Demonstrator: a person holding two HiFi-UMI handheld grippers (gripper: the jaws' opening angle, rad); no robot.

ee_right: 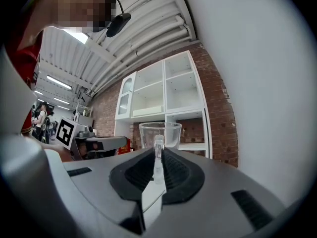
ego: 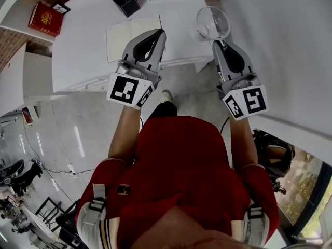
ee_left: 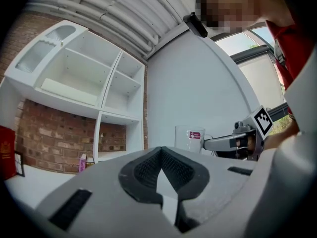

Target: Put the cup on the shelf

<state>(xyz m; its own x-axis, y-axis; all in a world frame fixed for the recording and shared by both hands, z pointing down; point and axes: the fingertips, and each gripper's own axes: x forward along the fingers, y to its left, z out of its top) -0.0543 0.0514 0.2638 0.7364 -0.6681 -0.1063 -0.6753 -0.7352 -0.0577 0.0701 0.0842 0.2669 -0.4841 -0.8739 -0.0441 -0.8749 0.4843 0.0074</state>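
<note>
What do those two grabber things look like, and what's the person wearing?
The left hand-held gripper and the right hand-held gripper are smooth grey wedges with black ribbed pads inside. Each carries a white cube printed with black square markers. The person wears a red short-sleeved shirt.

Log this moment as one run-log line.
cup: clear glass, upright | right gripper: shut on its handle | left gripper: shut, empty | shelf: white, ahead; cup not yet on it

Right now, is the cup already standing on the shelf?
No, the cup is clamped by its handle in the right gripper, in front of the shelf and apart from it.
</note>
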